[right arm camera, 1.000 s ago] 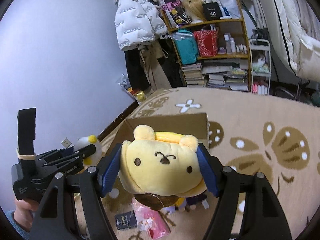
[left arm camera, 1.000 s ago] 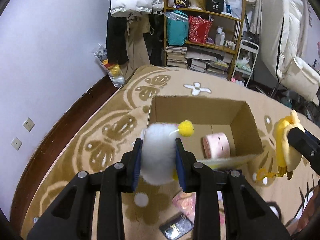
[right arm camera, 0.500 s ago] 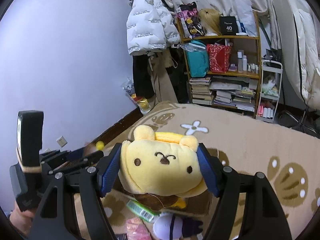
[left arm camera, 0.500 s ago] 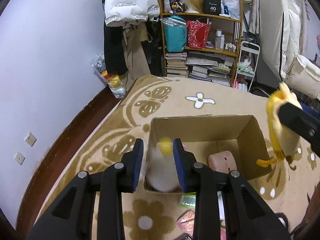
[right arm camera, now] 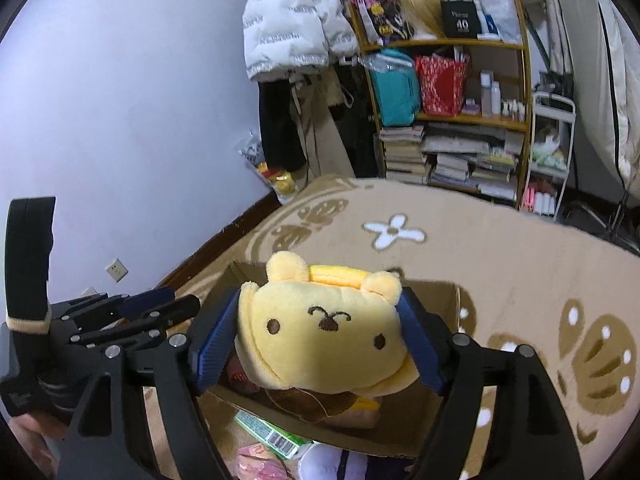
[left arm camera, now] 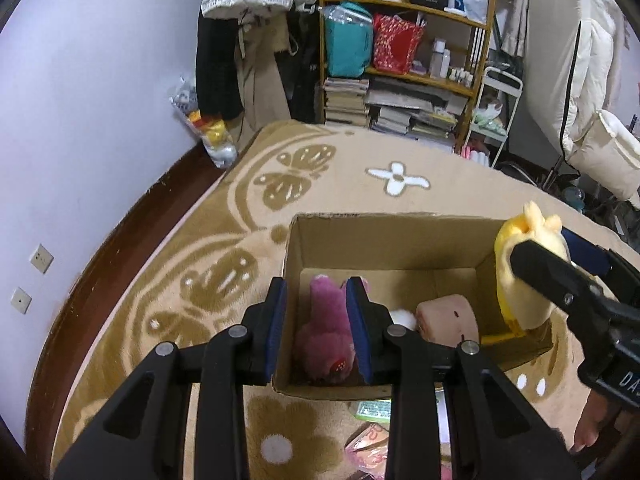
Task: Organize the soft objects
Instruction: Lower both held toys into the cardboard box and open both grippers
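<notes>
An open cardboard box [left arm camera: 384, 240] sits on the patterned rug. My left gripper [left arm camera: 320, 320] hangs open and empty over the box's near left corner. Seen between its fingers, a purple-pink plush [left arm camera: 326, 332] lies on the box floor. Beside it lie a white fluffy plush [left arm camera: 402, 317], mostly hidden, and a pink round plush [left arm camera: 446, 318]. My right gripper [right arm camera: 320, 332] is shut on a yellow dog plush [right arm camera: 320, 328] and holds it above the box's right side [right arm camera: 448, 304]. The yellow plush also shows in the left wrist view [left arm camera: 528, 276].
Loose items lie on the rug in front of the box: a green packet [right arm camera: 272, 434], a pink packet [right arm camera: 260, 466] and a lilac plush [right arm camera: 324, 464]. A cluttered shelf [left arm camera: 404, 60] and hanging coats [left arm camera: 248, 8] stand at the far wall. A wall [left arm camera: 80, 120] runs along the left.
My left gripper moved over the box, opened and let the white plush drop inside. My right gripper carried the yellow plush to above the box's right side.
</notes>
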Tool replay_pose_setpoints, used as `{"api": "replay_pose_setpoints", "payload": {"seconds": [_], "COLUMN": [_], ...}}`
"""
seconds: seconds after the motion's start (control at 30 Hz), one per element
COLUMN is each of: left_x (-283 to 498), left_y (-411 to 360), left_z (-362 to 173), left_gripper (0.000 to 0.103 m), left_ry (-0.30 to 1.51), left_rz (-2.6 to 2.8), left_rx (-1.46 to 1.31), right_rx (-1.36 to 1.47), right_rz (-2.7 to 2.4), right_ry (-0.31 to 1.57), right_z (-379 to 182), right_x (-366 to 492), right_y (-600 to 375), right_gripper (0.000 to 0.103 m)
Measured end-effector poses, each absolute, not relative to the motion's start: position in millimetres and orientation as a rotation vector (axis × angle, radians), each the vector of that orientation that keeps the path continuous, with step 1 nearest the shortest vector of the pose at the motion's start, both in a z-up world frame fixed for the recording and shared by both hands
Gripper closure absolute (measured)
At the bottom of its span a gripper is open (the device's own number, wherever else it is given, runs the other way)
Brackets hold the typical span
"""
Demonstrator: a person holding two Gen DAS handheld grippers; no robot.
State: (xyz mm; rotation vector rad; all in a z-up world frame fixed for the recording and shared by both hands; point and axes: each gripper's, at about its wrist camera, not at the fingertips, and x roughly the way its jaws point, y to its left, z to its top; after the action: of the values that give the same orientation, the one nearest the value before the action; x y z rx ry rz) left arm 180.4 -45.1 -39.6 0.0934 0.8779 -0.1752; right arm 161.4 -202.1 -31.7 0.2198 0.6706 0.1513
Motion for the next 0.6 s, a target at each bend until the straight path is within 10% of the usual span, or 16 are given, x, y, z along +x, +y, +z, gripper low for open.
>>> {"api": "replay_pose_setpoints", "payload": {"seconds": [0.6], "left_x": [159], "left_y": [-36], "left_z": [-33], "left_gripper": [0.007], "left_ry": [0.869], "left_rz": [-0.109], "left_rx": [0.111], "right_rx": [0.296], "right_rz": [0.104], "right_ry": [0.764], "right_z": [-41], "right_x": [143], "right_y": [-232], "right_gripper": [0.000]}}
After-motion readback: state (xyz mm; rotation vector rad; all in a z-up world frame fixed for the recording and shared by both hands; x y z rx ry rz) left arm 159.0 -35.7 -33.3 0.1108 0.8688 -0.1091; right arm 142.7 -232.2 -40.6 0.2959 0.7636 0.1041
